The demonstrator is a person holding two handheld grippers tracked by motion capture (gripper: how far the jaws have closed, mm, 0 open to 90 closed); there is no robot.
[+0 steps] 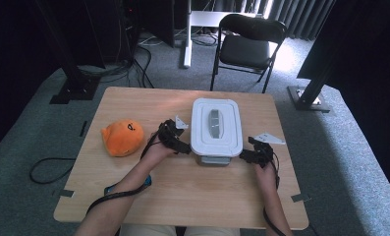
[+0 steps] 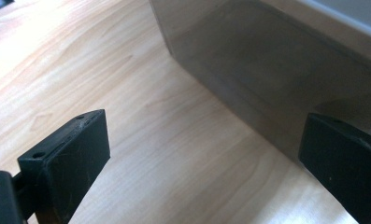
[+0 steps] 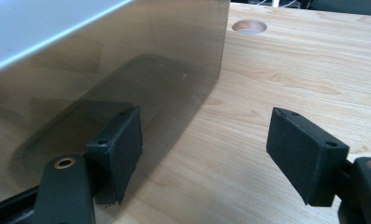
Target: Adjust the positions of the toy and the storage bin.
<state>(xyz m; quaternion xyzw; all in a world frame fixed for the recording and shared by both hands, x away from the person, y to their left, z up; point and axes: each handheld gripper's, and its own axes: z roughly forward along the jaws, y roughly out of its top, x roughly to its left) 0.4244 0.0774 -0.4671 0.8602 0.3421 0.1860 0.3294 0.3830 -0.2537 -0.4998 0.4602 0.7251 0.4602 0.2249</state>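
A clear plastic box with a white lid (image 1: 216, 127) stands in the middle of the wooden table (image 1: 148, 105). My left gripper (image 1: 185, 147) sits at the box's near left corner, jaws wide apart. In the left gripper view the left gripper (image 2: 206, 158) has bare wood between its jaws, and the box wall (image 2: 267, 70) runs past its right jaw. My right gripper (image 1: 245, 156) is at the near right corner. In the right gripper view the right gripper (image 3: 206, 154) is open, its left jaw lying close along the box wall (image 3: 103, 70). Neither gripper holds anything.
An orange plush toy (image 1: 123, 138) lies on the table to the left of my left hand. A small blue object (image 1: 111, 188) peeks out under the left forearm. A round cable hole (image 3: 249, 26) is cut in the tabletop. A black folding chair (image 1: 246, 44) stands beyond the table.
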